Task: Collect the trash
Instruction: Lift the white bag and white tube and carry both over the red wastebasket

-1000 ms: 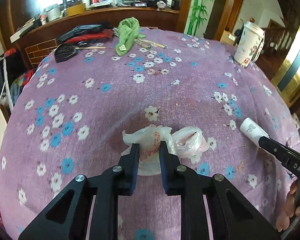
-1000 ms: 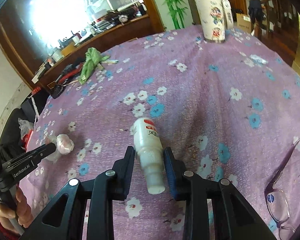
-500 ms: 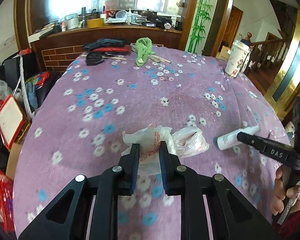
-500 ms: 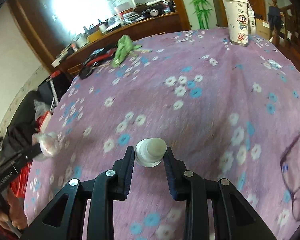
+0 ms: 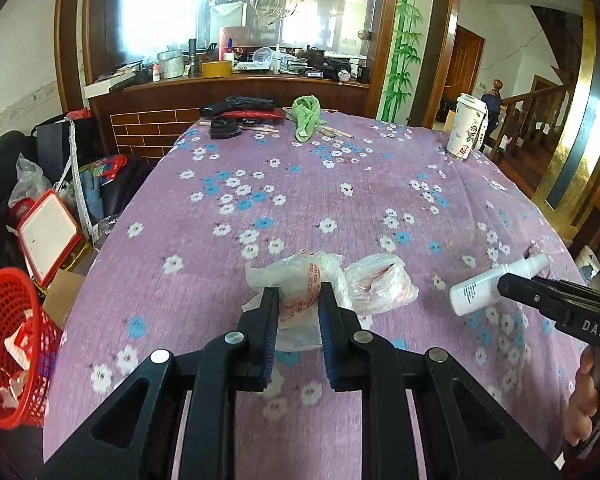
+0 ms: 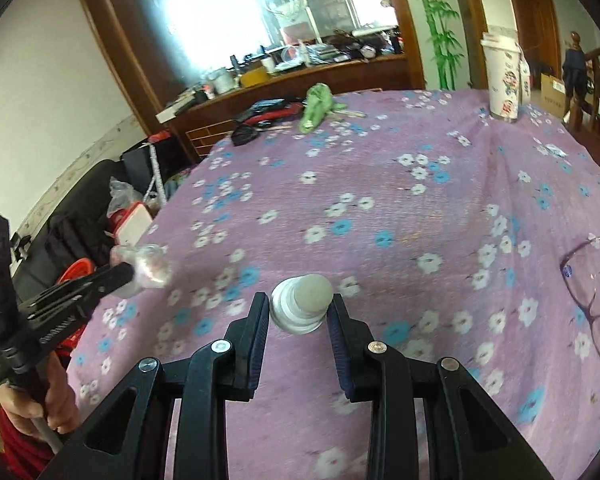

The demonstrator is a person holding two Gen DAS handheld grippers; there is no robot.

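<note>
Left gripper (image 5: 298,300) nearly closed, pads pressed on a crumpled clear plastic bag (image 5: 300,280) with red print; bag clamped between the fingers, its bulk bulging ahead of the tips and to their right, apparently clear of the cloth. Right gripper (image 6: 299,308) narrowly parted, clamped on a small white bottle (image 6: 301,309), seen end-on from its own camera with the bottle pointing forward between the pads. From the left wrist view, same white bottle (image 5: 496,286) visible far right of the left gripper, projecting up and left from the black fingers of the right gripper (image 5: 504,286), a hand (image 5: 588,400) on the handle below. From the right wrist view, left gripper (image 6: 130,274) at far left with the bag (image 6: 148,268) blurred at its tips. Below both grippers: table under a purple flowered tablecloth (image 5: 340,200). Ahead of the left gripper at the far edge: green cloth (image 5: 308,120) and dark items (image 5: 240,110); ahead and right, a tall printed paper cup (image 5: 468,126). To the left of the left gripper, beyond the table edge and lower: red mesh basket (image 5: 10,344) with white scraps inside. To the right of the right gripper, on the cloth: a pair of eyeglasses (image 6: 588,292).
</note>
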